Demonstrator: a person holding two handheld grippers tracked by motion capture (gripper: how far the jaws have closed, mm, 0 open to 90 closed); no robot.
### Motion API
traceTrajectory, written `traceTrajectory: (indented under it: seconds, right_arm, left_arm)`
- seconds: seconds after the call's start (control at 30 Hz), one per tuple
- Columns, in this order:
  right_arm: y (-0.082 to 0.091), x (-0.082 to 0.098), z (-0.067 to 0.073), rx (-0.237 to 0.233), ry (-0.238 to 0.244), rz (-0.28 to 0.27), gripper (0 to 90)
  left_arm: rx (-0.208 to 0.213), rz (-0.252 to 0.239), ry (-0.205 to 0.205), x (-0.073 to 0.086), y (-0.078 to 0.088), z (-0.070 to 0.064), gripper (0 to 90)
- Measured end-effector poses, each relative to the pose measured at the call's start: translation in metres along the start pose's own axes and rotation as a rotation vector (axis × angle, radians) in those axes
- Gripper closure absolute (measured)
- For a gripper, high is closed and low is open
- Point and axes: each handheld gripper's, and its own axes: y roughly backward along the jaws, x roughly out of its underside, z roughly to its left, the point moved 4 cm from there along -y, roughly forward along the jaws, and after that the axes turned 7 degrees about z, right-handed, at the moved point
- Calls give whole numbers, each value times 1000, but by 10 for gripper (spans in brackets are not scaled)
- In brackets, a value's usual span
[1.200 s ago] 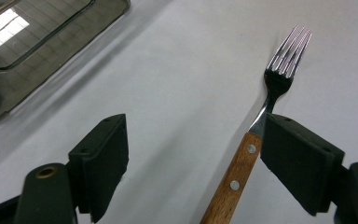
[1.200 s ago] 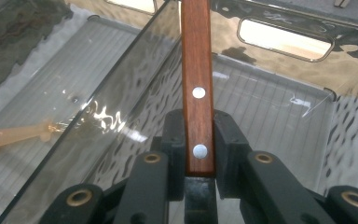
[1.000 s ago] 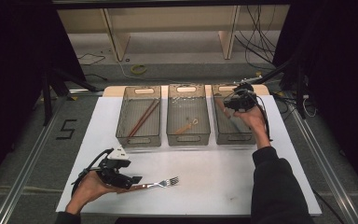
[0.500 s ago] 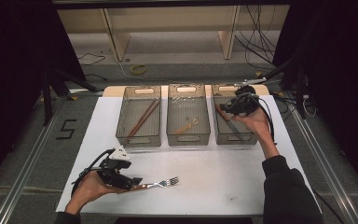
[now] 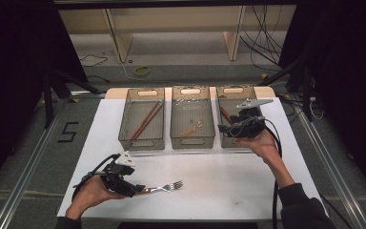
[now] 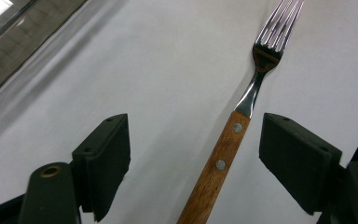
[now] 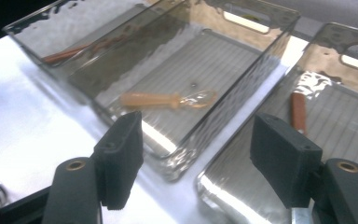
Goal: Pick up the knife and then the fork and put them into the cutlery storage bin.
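Left gripper (image 6: 193,154) sits low with jaws apart astride the fork (image 5: 164,187), which lies on the table well in front of the middle bin (image 5: 192,118), so closing on the wooden handle looks next, while the right gripper (image 7: 196,154) hangs open over the right bin (image 5: 228,95).

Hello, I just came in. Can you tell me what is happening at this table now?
A person works at a white table with a tool in each hand. The left tool is open, with a wooden-handled fork lying on the table between its jaws, not yet gripped. The right tool is open too, held over the near end of the right bin. The left bin holds chopsticks; the middle bin holds a small pale utensil.
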Motion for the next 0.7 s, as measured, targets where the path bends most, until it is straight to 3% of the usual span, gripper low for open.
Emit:
traceTrajectory:
  seconds: [0.27,0.7]
  right_arm:
    - [6,19,18,-38,20,-8,333]
    - [2,40,38,-72,53,28,317]
  left_arm:
    - [0,10,-2,0,0,-1,237]
    - [-3,93,-22,6,-2,-2,247]
